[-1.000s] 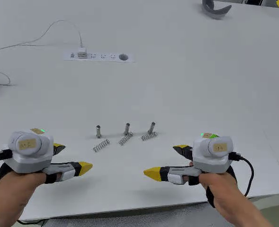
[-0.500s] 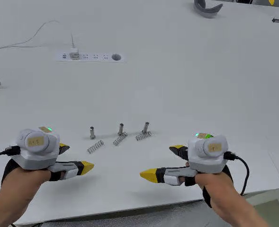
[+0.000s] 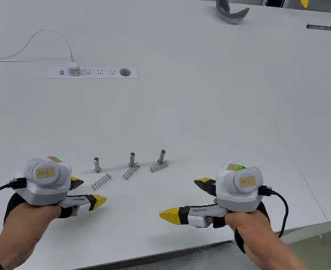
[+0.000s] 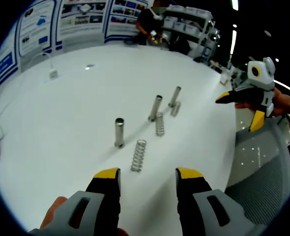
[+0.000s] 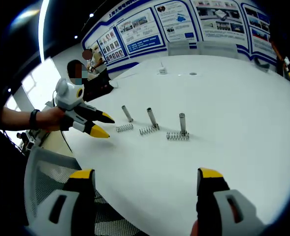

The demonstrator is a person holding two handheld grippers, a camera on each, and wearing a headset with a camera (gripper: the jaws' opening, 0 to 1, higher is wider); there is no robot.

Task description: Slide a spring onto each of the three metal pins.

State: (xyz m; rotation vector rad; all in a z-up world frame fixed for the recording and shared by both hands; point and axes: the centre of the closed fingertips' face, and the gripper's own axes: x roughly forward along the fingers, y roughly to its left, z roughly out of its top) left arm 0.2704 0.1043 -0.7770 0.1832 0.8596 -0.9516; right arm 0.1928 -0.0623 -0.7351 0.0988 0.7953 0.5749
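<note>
I see a plain white worktop (image 3: 210,101) with a matte, unmarked surface. The three metal pins stand upright in a row near its front edge: left pin (image 3: 97,164), middle pin (image 3: 132,159), right pin (image 3: 162,156). One spring lies flat on the surface just in front of each pin: left spring (image 3: 101,181), middle spring (image 3: 131,171), right spring (image 3: 159,166). No spring is on a pin. Each spring ends close to its pin's base, but I cannot confirm contact. The left claw (image 3: 87,191) hovers over the front edge, left of the row. Its jaws are apart and hold nothing, and in the left gripper view they frame the left spring. The right claw (image 3: 185,198) hovers right of the row, likewise with jaws apart and holding nothing. Farther back, a white power strip (image 3: 92,72) lies flat with a plug at its left end, and a white cable (image 3: 30,42) runs off to the left. A grey curved part (image 3: 231,11) rests at the far edge. Blue-and-white poster boards (image 5: 184,22) line the room's wall. Shelving (image 4: 189,27) stands beyond the worktop, and a mesh chair (image 4: 263,172) sits at the near side.
</note>
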